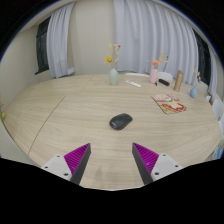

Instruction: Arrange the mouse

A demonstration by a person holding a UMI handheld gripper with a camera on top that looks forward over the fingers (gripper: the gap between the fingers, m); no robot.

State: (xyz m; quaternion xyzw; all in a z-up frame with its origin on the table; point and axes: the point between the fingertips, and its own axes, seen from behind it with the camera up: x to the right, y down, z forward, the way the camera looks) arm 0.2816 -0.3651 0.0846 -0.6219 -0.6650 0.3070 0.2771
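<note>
matt black mouse (pixel 120 121), smooth wooden table (pixel 70 115)

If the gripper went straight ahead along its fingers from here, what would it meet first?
Most likely the mouse, lying on the table ahead of the open gripper, roughly centred between its fingers. Bare tabletop lies between; depth is uncertain.

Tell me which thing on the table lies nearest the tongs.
The black mouse, alone mid-table just ahead of the open tongs; the vase and book sit farther back.

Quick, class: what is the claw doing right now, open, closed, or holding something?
Claw: open, holding nothing; the mouse lies on the table beyond its fingers.
</note>
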